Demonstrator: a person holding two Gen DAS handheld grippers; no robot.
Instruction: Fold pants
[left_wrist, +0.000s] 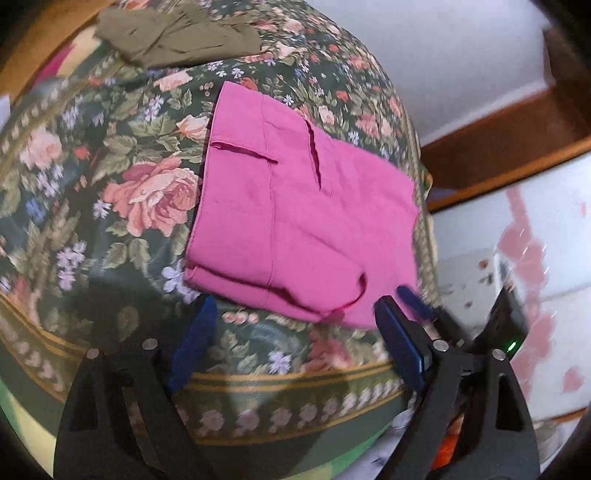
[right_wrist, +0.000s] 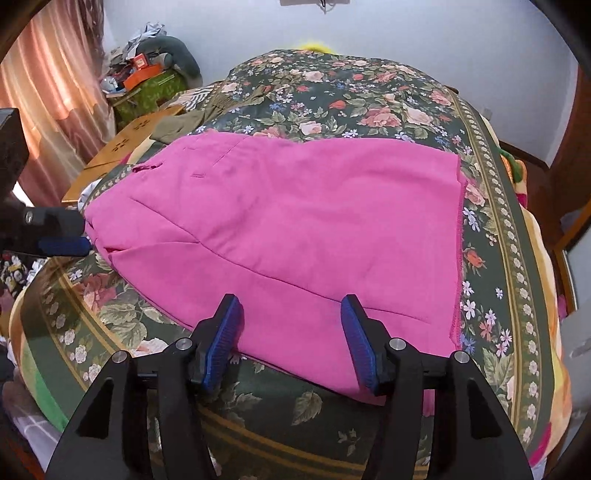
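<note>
The pink pants (right_wrist: 295, 229) lie folded flat on a floral bedspread (right_wrist: 369, 96); they also show in the left wrist view (left_wrist: 295, 206). My left gripper (left_wrist: 291, 317) is open at the pants' near edge, holding nothing. It shows in the right wrist view (right_wrist: 66, 236) at the pants' left corner. My right gripper (right_wrist: 291, 314) is open, its blue pads (right_wrist: 225, 332) either side of the pants' near edge. In the left wrist view another blue fingertip (left_wrist: 413, 299) touches the pants' right corner.
An olive-green garment (left_wrist: 177, 33) lies crumpled at the far side of the bed; it also shows in the right wrist view (right_wrist: 184, 122). A wooden table (right_wrist: 122, 147) and a pile of clutter (right_wrist: 147, 70) stand at the left. A wooden frame (left_wrist: 498, 147) stands right of the bed.
</note>
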